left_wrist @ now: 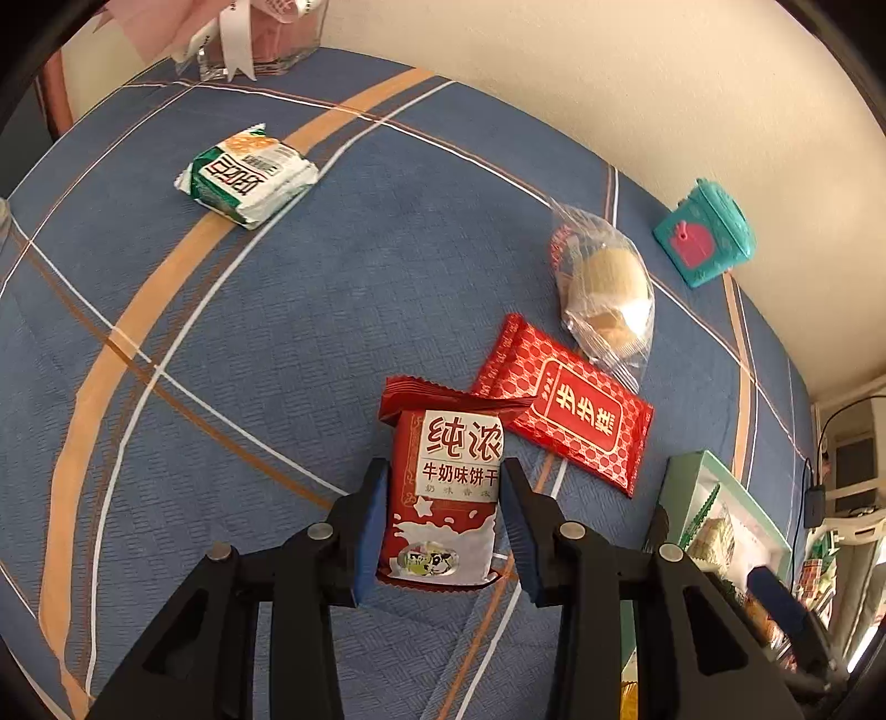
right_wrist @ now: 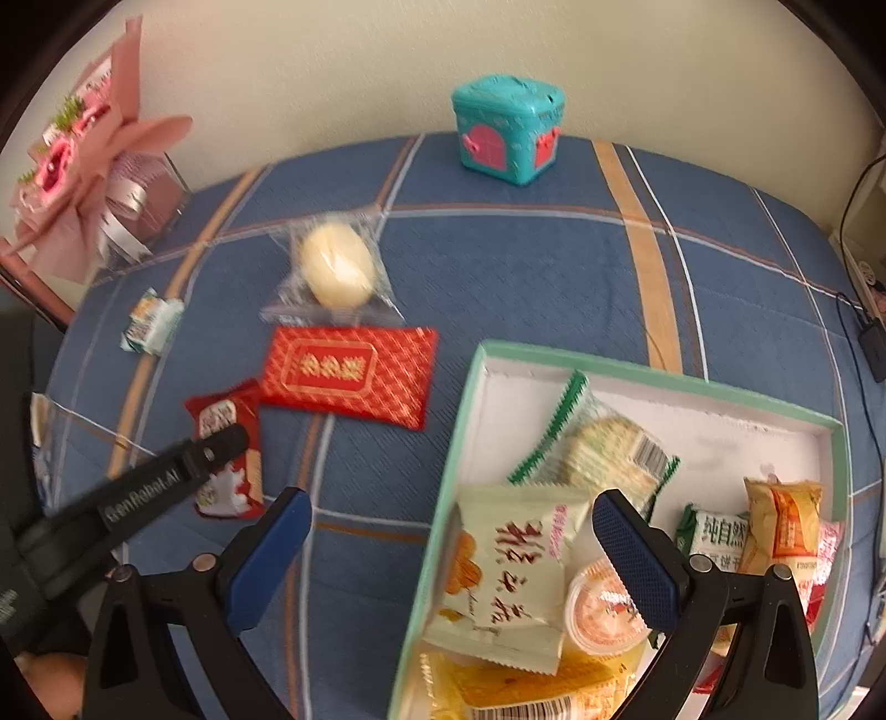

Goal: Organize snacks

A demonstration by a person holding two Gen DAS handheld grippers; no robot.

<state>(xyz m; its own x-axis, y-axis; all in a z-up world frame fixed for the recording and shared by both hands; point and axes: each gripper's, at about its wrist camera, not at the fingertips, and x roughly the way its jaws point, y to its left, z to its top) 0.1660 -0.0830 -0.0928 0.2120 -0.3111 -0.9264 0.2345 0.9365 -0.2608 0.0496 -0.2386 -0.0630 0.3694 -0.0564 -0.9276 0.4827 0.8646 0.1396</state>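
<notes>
My left gripper (left_wrist: 443, 498) is shut on a red and white milk biscuit packet (left_wrist: 446, 493), both blue pads against its sides; it also shows in the right wrist view (right_wrist: 230, 448) with the left gripper's finger on it. A flat red packet (left_wrist: 570, 410) (right_wrist: 349, 374) lies just beyond it. A clear-wrapped pale cake (left_wrist: 606, 282) (right_wrist: 335, 266) lies farther back. A green and white packet (left_wrist: 249, 177) (right_wrist: 150, 321) lies far left. My right gripper (right_wrist: 451, 531) is open and empty over the left edge of the green-rimmed box (right_wrist: 653, 368) (left_wrist: 684, 462), which holds several snacks.
A teal toy box (left_wrist: 703, 232) (right_wrist: 509, 133) stands at the back by the wall. A pink bouquet in a glass vase (right_wrist: 83, 183) (left_wrist: 260, 39) stands at the back left corner. The blue plaid tablecloth (right_wrist: 526, 266) covers the table. Cables hang at the right edge.
</notes>
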